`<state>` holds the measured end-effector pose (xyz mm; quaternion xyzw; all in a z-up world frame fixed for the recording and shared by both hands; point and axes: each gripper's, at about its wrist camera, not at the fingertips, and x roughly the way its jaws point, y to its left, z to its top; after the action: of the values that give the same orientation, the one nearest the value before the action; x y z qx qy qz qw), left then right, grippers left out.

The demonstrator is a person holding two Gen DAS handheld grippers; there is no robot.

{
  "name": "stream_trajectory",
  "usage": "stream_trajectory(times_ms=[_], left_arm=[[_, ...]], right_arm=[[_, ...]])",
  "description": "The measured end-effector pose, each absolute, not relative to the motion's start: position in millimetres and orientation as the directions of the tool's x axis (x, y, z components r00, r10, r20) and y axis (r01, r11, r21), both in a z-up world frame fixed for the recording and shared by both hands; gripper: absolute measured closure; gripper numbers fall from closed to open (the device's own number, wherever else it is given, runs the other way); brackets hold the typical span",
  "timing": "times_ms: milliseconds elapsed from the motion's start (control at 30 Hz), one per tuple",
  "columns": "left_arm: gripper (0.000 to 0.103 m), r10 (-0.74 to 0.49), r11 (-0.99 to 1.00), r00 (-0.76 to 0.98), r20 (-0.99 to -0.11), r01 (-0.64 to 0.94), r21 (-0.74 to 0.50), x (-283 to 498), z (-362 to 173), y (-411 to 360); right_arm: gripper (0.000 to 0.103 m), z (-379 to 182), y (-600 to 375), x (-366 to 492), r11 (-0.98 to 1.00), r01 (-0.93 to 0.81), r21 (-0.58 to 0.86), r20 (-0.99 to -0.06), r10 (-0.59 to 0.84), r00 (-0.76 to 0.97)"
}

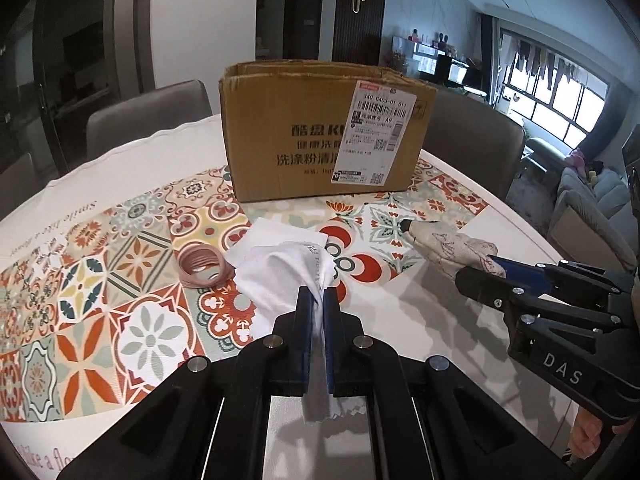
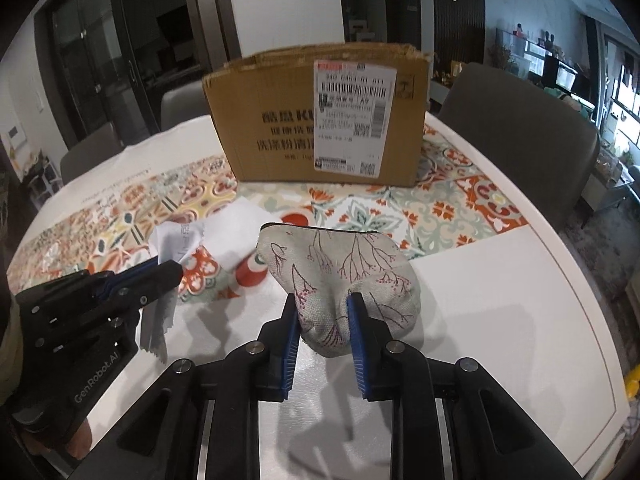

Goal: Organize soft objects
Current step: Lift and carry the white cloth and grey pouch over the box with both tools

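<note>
A thin white cloth (image 1: pixel 284 276) is pinched in the left tool (image 1: pixel 318 300), draped limply over the desk (image 1: pixel 460 320). A floral fabric pouch (image 2: pixel 340 272) is clamped at its bunched end by the right tool (image 2: pixel 322 312); both are judged light, floppy, best gripped at gathered folds.

White cloth (image 1: pixel 280 276); beige pouch (image 2: pixel 340 276), red twig print; brown box (image 1: pixel 320 128).

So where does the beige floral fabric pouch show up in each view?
Left wrist: beige floral fabric pouch at right of centre, clamped by the right hand-held gripper.
Right wrist: pouch at centre, between the fingers.
Shared landmark: brown cardboard box behind it.
</note>
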<state>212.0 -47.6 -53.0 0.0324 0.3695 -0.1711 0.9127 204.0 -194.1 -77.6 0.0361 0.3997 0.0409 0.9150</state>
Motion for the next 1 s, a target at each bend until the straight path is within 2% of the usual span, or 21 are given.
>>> stream_trajectory(times_ms=[1000], left_arm=[[0.095, -0.301, 0.940, 0.828, -0.472, 0.341, -0.002, 198.5, 69.3, -47.6]], right_arm=[[0.078, 23.1, -200.1, 190.9, 0.984, -0.095, 0.153, -0.505, 0.161, 0.848]])
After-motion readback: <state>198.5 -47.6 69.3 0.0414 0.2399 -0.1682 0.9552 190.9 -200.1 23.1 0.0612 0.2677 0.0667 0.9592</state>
